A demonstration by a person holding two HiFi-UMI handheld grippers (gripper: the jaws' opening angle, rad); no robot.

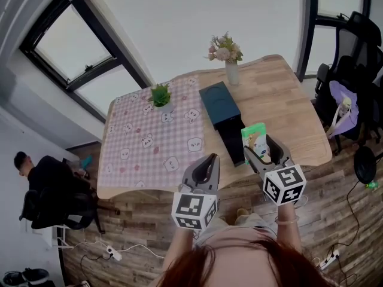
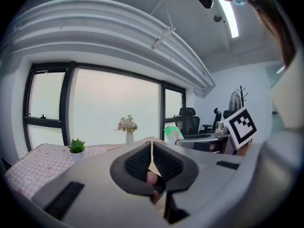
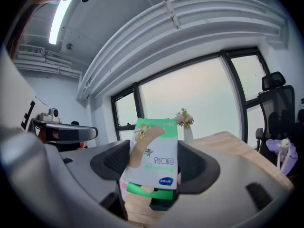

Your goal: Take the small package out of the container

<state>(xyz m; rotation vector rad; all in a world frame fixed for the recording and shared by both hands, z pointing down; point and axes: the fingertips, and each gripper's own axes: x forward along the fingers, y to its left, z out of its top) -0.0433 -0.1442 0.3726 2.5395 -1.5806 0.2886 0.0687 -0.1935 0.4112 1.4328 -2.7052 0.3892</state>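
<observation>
Right gripper [image 1: 261,150] is clamped on the small package [image 1: 254,139], holding it up by the near end of the dark container [image 1: 221,113]. Left gripper [image 1: 204,164] is squeezed closed on nothing, off to its left.

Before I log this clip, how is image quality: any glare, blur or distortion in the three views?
Head view: even daylight, soft shadows, table edges bowed by the wide lens. Left gripper view: dark fisheye corners, window washed out white, shut left claw slightly soft. Right gripper view: same bowing, small package clear enough to show print.
</observation>
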